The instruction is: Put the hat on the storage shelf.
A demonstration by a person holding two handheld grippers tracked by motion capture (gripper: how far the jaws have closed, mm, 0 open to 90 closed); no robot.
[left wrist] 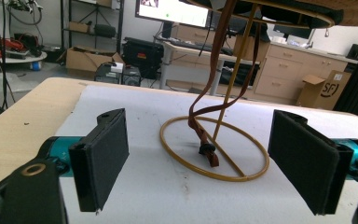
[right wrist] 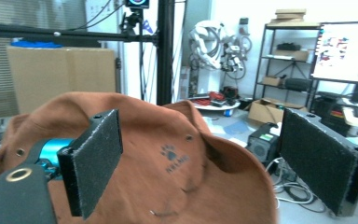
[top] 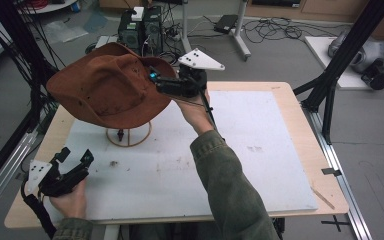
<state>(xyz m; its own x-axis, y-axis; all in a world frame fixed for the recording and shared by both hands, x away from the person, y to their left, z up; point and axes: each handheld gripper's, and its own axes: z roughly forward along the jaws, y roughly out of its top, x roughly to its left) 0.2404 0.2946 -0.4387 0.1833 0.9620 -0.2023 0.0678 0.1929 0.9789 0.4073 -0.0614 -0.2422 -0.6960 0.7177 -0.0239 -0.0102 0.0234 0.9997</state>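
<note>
Black left hand-held gripper (top: 75,159) at tabletop (top: 280,150) near-left corner, jaws spread, empty. Brown hat (top: 105,87) on wire stand (top: 128,135) near far-left corner. Right hand-held gripper (top: 155,80) beside hat's right brim, jaws released.

Dim even light, soft shadows, slight blur

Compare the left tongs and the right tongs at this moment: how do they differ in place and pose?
The left tongs sit low at the near left corner of the table, while the right tongs are raised beside the brown hat. The left tongs face the wire stand's ring base; the right tongs face the hat's crown. Both are open, with nothing between the pads.
</note>
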